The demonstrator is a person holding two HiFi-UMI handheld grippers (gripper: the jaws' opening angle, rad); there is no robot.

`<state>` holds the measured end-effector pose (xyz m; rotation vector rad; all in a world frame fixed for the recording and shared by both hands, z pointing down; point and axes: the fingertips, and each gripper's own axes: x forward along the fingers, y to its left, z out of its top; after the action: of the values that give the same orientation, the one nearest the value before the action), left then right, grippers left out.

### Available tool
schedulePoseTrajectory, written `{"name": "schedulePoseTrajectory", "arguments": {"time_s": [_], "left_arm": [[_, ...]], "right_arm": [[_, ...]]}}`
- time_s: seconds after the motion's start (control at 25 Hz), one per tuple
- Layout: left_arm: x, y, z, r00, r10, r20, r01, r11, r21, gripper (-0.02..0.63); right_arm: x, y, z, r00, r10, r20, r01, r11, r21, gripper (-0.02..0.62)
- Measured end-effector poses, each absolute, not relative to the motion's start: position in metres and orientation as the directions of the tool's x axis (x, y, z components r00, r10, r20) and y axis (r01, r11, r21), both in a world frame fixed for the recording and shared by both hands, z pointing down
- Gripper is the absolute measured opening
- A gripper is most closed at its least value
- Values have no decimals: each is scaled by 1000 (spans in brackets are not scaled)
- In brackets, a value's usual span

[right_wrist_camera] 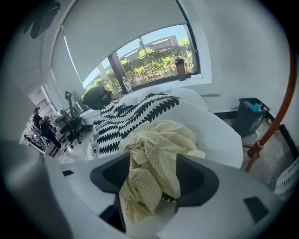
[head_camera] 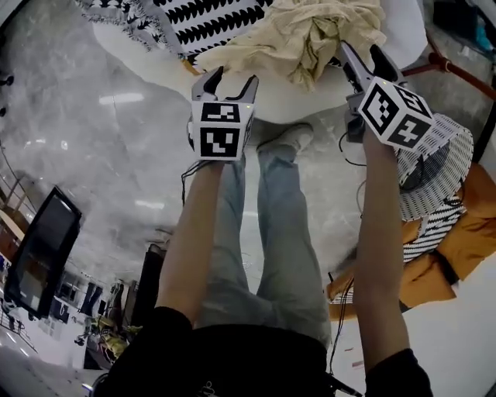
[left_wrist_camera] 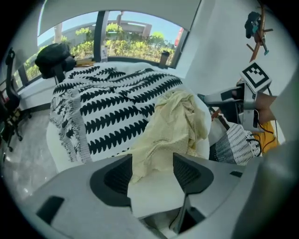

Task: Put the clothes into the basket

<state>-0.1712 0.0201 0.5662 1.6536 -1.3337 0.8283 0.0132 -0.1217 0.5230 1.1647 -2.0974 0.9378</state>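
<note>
A pale yellow checked cloth (head_camera: pixel 310 35) lies crumpled on the round white table (head_camera: pixel 147 58), beside a black-and-white patterned cloth (head_camera: pixel 209 19). My left gripper (head_camera: pixel 231 84) hangs open over the table's near edge, just short of the yellow cloth (left_wrist_camera: pixel 173 126). My right gripper (head_camera: pixel 363 53) is open at the cloth's right side. In the right gripper view, folds of the yellow cloth (right_wrist_camera: pixel 156 158) show between its jaws, and the pads stand clear of them. The white perforated basket (head_camera: pixel 434 167) stands on the floor to the right, below the right gripper.
An orange garment (head_camera: pixel 457 248) and a striped one (head_camera: pixel 432 225) lie by the basket. A red-brown stand (head_camera: pixel 457 71) rises at the far right, with a dark bin (right_wrist_camera: pixel 252 112) behind it. The person's legs (head_camera: pixel 271 233) are under the grippers. A black screen (head_camera: pixel 43 248) is at left.
</note>
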Motion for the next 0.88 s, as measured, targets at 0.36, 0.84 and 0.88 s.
{"name": "schedulePoseTrajectory", "arguments": {"time_s": [0.36, 0.84, 0.88], "left_arm": [[-131, -38, 615, 312, -383, 870, -914, -370, 165, 265], [-125, -66, 670, 330, -377, 866, -892, -424, 155, 243], [-128, -66, 669, 332, -377, 865, -891, -427, 156, 182]], "right_arm": [[-9, -181, 565, -403, -433, 807, -887, 403, -226, 288], [-31, -181, 601, -450, -427, 785, -888, 309, -340, 262], [-33, -180, 599, -446, -425, 788, -888, 319, -330, 245]]}}
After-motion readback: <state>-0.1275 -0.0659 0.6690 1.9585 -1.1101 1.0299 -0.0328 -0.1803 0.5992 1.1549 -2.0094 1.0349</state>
